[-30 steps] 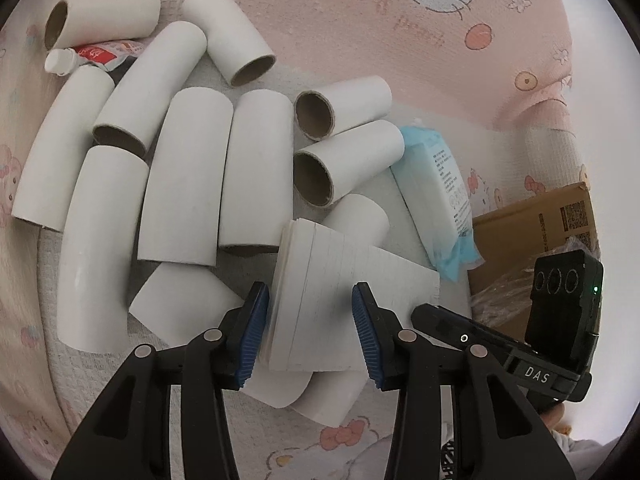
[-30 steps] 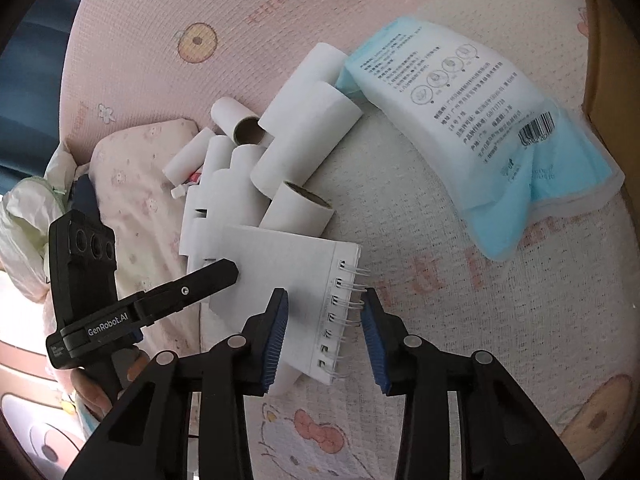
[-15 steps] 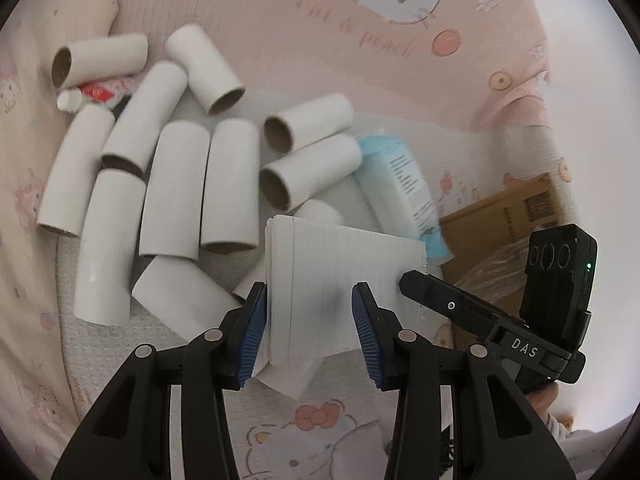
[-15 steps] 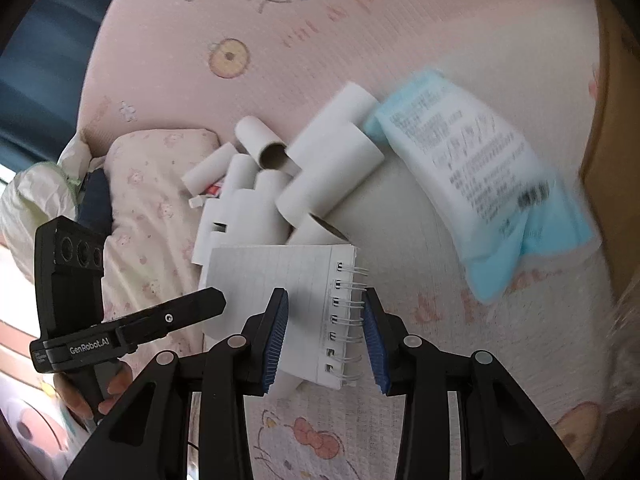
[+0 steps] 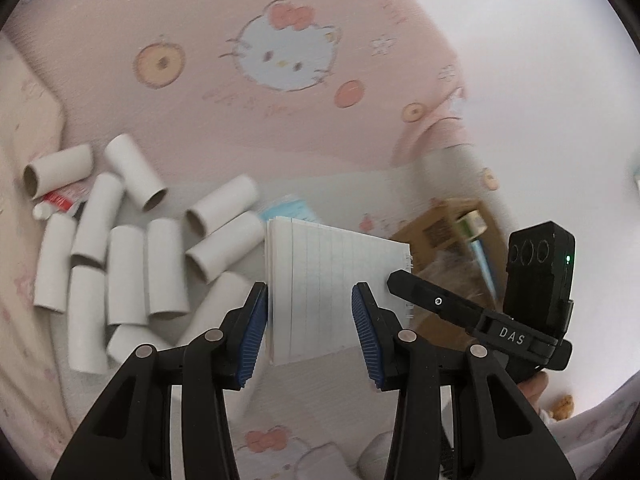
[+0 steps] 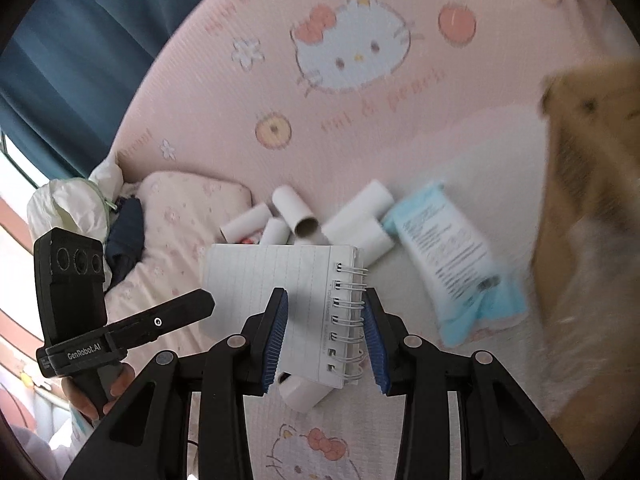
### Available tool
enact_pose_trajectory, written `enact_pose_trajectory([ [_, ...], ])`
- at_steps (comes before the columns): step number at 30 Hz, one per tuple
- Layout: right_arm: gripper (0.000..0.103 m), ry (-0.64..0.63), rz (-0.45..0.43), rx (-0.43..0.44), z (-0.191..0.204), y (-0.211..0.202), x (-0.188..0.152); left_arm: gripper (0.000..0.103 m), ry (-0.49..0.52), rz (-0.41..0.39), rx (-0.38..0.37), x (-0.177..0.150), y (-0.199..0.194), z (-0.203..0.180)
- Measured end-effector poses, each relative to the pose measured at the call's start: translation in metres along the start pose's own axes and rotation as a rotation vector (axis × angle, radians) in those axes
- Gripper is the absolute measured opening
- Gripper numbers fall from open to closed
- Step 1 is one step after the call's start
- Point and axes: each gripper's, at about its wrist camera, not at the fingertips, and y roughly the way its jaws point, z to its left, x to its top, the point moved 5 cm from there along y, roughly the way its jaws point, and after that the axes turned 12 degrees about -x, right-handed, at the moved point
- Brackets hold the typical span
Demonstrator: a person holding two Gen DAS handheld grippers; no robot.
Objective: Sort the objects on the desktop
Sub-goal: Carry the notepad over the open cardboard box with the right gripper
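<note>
A small spiral-bound lined notebook [image 5: 320, 280] hangs above the pink bedding, carried by both grippers. My left gripper [image 5: 308, 320] has its left pad at the open page edge, and the pages run on under its right pad. My right gripper [image 6: 324, 328] holds the spiral side of the notebook [image 6: 304, 280], with the wire coils against its right pad. Below lie several white cardboard tubes [image 5: 124, 272], also in the right wrist view [image 6: 300, 216]. A red-and-white toothpaste tube [image 5: 60, 202] lies among them. A blue wipes pack [image 6: 452, 264] lies to their right.
A brown cardboard box [image 6: 592, 160] stands at the right, with a tape roll [image 5: 474, 222] inside it. A pink pillow [image 6: 188, 208] and a white bag [image 6: 72, 200] lie at the left under a blue curtain [image 6: 80, 60]. Bare pink bedding [image 5: 280, 120] stretches beyond the tubes.
Both grippers have risen with the notebook between them. The tubes and the wipes pack now look smaller and farther below. More of the bedding and the box has come into view.
</note>
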Motion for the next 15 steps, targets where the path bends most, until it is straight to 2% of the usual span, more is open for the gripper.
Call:
enact_pose_trajectory([
  [15,0.035,0.004,-0.222,-0.134,-0.042,-0.11,0.03,0.045,0.17,-0.037,-0.108,0.03,0.042,-0.104],
])
